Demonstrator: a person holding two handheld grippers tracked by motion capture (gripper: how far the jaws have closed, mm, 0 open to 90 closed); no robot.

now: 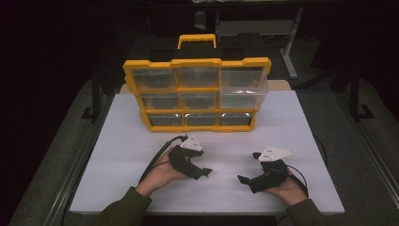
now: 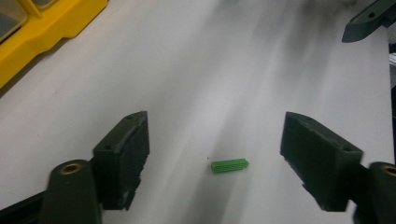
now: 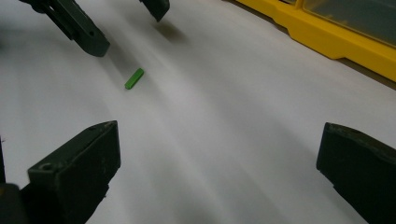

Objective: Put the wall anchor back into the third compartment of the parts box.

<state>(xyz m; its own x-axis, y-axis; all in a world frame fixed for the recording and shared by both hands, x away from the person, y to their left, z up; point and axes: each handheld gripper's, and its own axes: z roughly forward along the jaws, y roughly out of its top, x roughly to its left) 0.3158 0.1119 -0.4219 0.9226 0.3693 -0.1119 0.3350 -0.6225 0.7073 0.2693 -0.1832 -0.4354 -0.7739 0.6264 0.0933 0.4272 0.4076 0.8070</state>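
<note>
What I am working on is the green wall plug (image 2: 229, 165), a short ribbed peg lying flat on the white surface (image 1: 131, 141) in front of the yellow drawer organizer (image 1: 197, 94). In the left gripper view it sits between my left gripper's (image 2: 215, 154) two black jaws, nearer the camera than their tips and a touch closer to the right-hand jaw. Those jaws stand fairly wide, with clear surface on both sides of the plug, so nothing is gripped.

The relation that matters is the plug's long axis. Here it runs across the gap, almost from jaw to jaw, so a straight close would press on its ends. I judge that a quarter turn of the wrist, or a careful end-to-end pinch, is what the next move needs.

My right gripper (image 3: 219, 154) is also wide and holds nothing. Its view shows the plug (image 3: 134, 78) well off, lying just beside the left gripper's jaw tips (image 3: 121, 28), with the organizer's yellow base off to the other side. So the left hand is clearly the nearer one.

In the high view, both grippers rest low on the near side of the organizer, left (image 1: 205, 173) and right (image 1: 242, 179), tips facing each other. The plug is too small to pick out there; the two gripper views give its position.
</note>
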